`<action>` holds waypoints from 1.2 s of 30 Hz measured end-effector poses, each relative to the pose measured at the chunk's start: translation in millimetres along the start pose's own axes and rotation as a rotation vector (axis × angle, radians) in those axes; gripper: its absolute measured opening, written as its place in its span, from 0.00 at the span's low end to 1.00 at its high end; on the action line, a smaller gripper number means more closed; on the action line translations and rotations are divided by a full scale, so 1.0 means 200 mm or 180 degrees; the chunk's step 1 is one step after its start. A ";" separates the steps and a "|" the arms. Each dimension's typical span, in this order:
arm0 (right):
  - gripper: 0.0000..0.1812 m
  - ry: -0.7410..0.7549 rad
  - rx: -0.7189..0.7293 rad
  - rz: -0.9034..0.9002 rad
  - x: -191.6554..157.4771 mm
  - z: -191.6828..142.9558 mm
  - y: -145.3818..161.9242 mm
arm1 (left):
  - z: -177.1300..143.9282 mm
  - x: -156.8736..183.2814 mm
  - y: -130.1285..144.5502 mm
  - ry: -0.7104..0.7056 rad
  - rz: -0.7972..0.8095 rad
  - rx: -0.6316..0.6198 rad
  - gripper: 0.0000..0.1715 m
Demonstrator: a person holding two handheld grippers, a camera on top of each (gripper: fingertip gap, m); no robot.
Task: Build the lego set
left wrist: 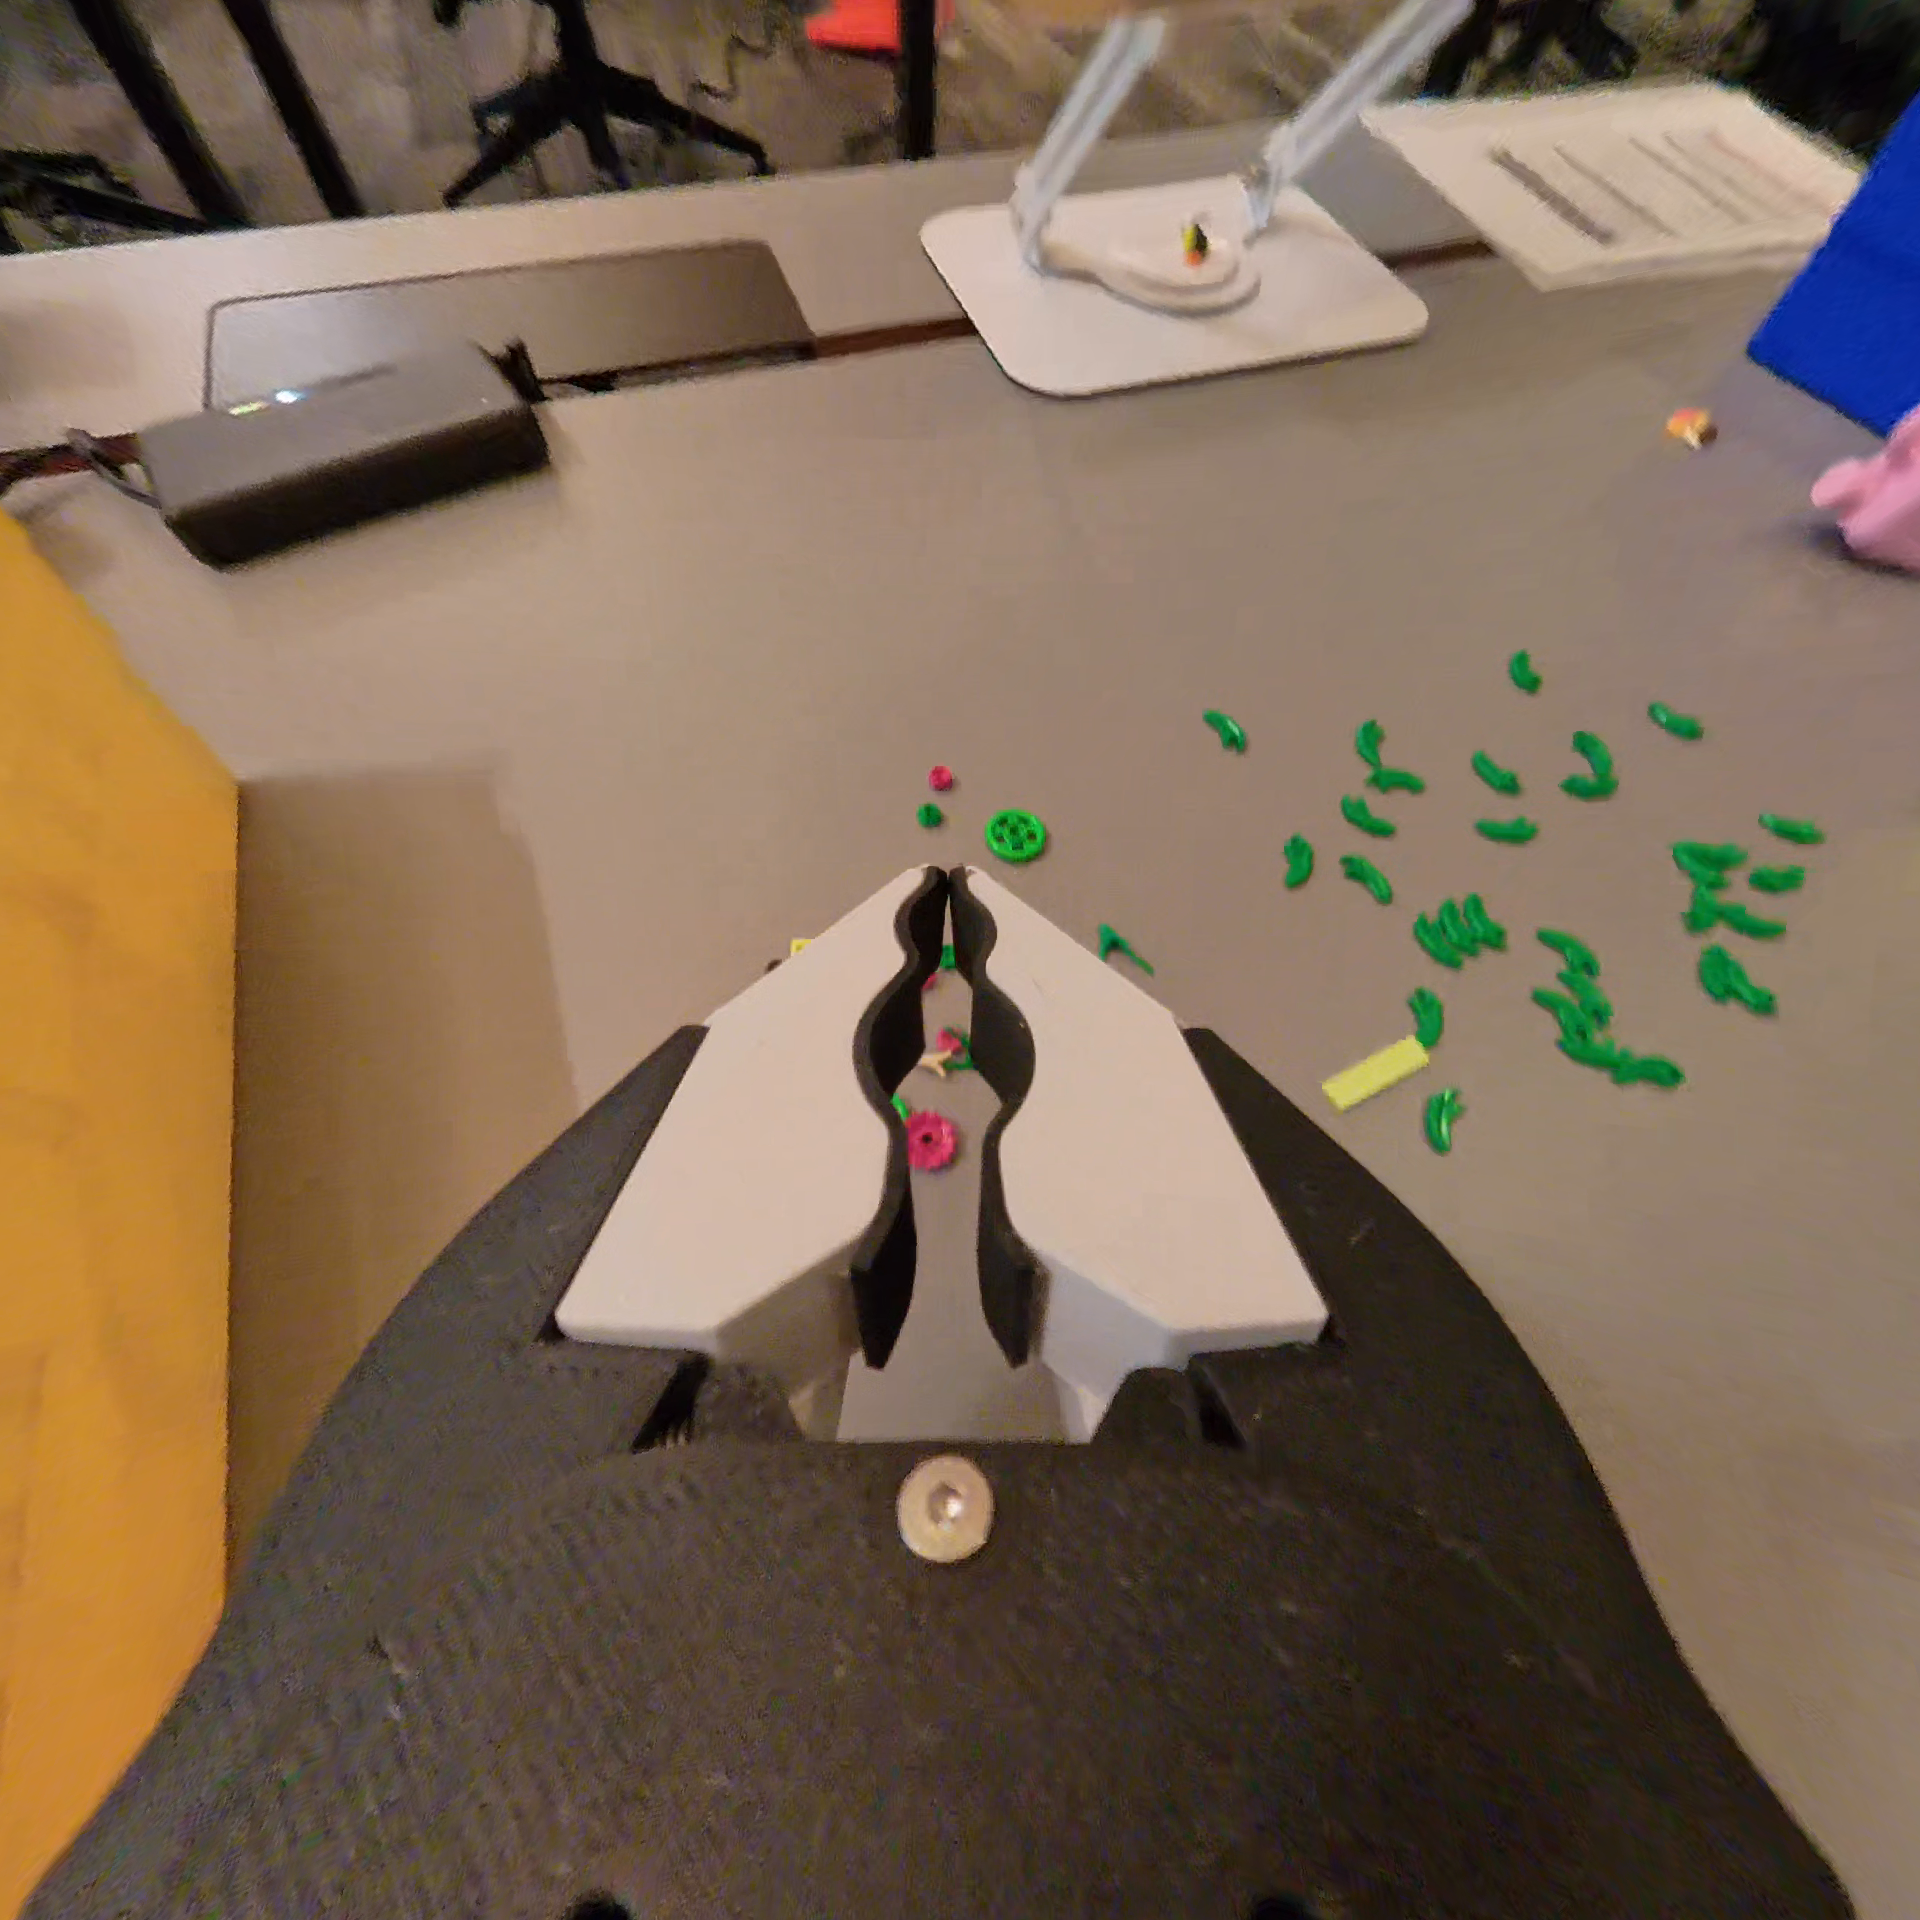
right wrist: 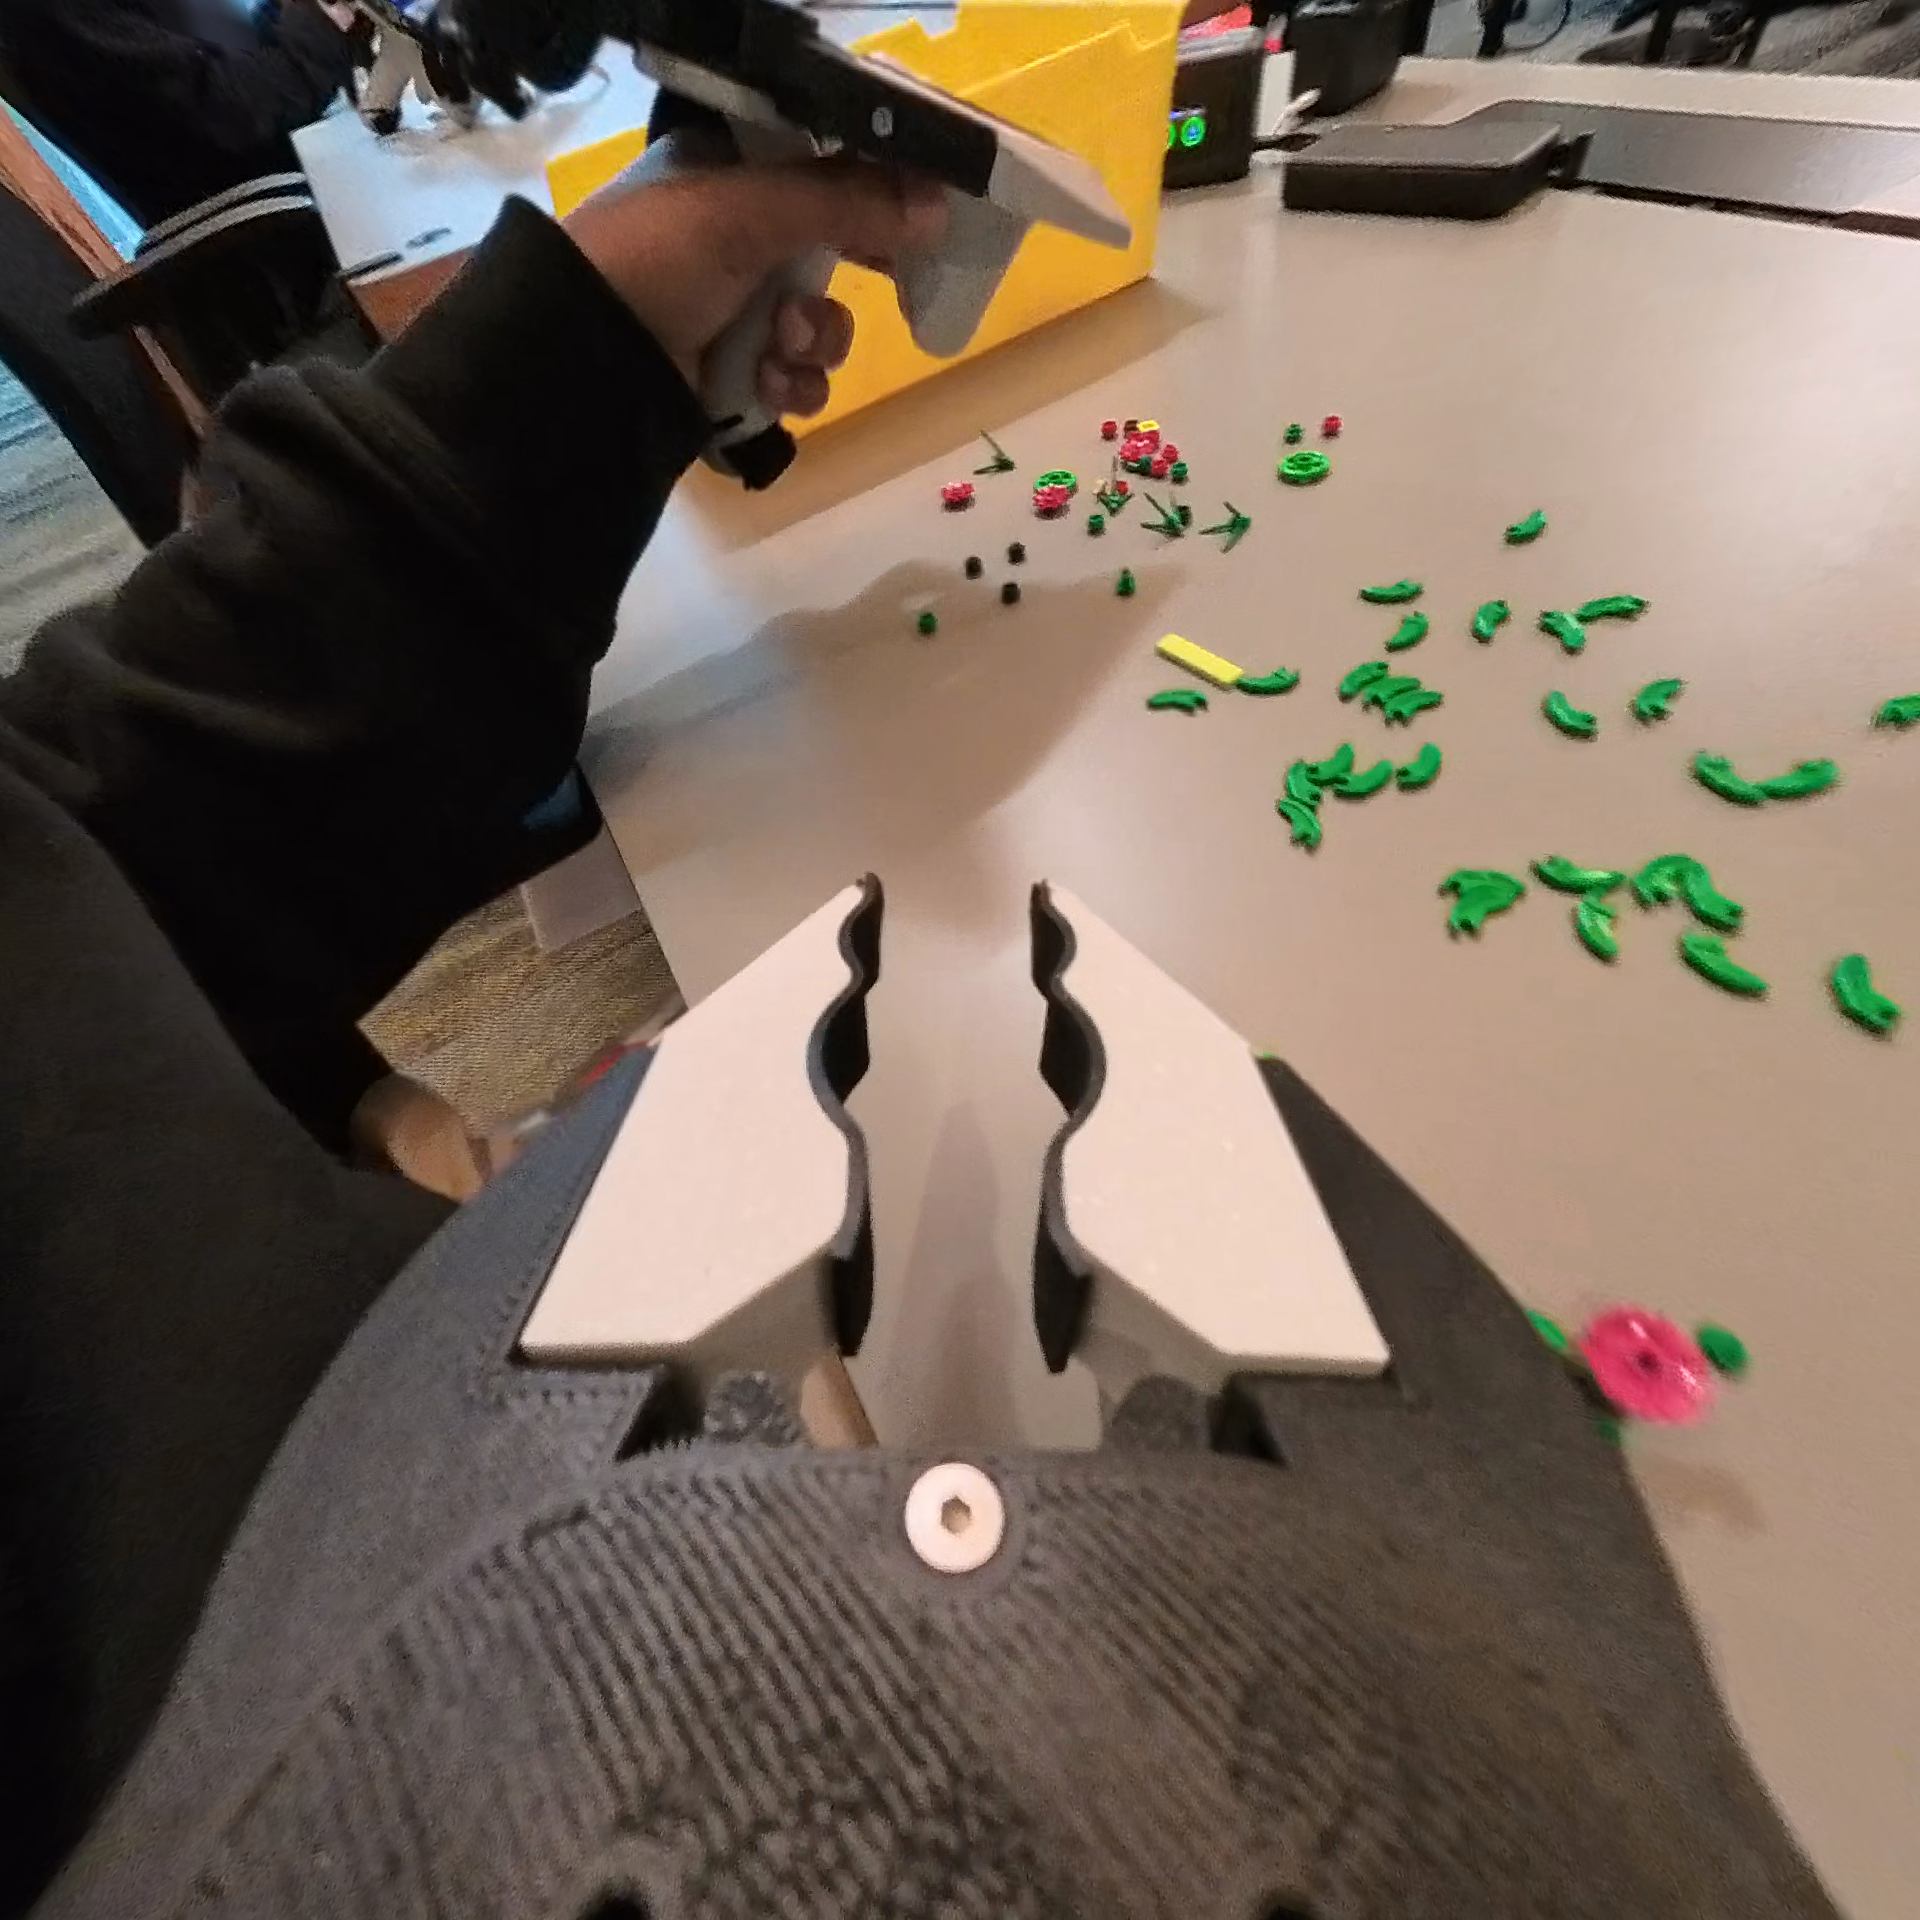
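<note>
Lying loose on the desk [right wrist: 1455, 343], green lego leaves [right wrist: 1371, 774] sit beside the yellow box [right wrist: 1039, 187] (contents hidden). Left hand-held gripper [left wrist: 948, 871] closed, empty; right hand-held gripper [right wrist: 954, 894] open.

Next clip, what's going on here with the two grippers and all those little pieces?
A person holds a handheld gripper in each hand over a grey table scattered with lego pieces. The left gripper is shut with nothing visible between its tips, hovering above the small pink flower pieces near the yellow box. The right gripper is open and empty, aimed at bare table beside the green leaf pieces. A yellow flat bar lies loose among them. Nothing looks assembled yet.
</note>
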State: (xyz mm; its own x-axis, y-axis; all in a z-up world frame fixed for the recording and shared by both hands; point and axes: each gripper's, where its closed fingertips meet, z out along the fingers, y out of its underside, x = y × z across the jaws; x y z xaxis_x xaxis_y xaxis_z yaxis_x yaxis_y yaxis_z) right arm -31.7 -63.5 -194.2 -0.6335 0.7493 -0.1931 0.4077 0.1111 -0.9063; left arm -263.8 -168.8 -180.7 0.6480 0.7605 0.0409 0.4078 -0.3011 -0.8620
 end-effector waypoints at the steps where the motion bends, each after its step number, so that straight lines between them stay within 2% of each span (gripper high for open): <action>1: 0.15 -0.0052 -0.0025 0.0018 -0.02 0.04 -0.01 | -0.01 0.00 0.02 0.0040 0.0085 -0.0056 0.00; 5: 0.15 -0.0140 -0.0224 -0.0009 -0.05 0.16 0.01 | -0.04 0.07 0.17 0.0499 0.0365 -0.0561 0.00; 10: 0.15 -0.0131 -0.0405 -0.0094 -0.07 0.26 0.06 | -0.04 -0.03 0.34 0.0329 0.0514 -0.1064 0.00; 15: 0.15 0.0037 -0.0460 -0.0278 -0.06 0.28 0.08 | -0.05 0.00 0.40 0.0465 0.0433 -0.1232 0.00; 17: 0.21 0.0125 -0.0392 -0.0320 -0.04 0.27 0.06 | -0.06 0.03 0.42 0.0541 0.0459 -0.1347 0.00; 26: 0.22 -0.0001 -0.0182 -0.0291 -0.07 0.24 0.02 | -0.04 0.13 0.43 0.0621 0.0536 -0.1463 0.02; 33: 0.20 -0.0134 -0.0035 -0.0318 -0.10 0.21 0.00 | -0.14 0.36 0.10 0.1256 0.0575 -0.0428 0.03; 36: 0.20 -0.0089 -0.0149 -0.0308 -0.08 0.21 0.02 | -0.19 0.43 -0.06 0.1403 0.0668 0.0199 0.04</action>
State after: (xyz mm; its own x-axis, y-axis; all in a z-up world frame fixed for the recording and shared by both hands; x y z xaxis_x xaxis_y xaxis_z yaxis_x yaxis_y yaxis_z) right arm -47.1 -101.4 -211.0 -0.6892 0.7151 -0.1167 0.3736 0.2128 -0.9029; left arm -188.3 -122.4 -147.5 0.9281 0.3673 0.0615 0.2088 -0.3764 -0.9026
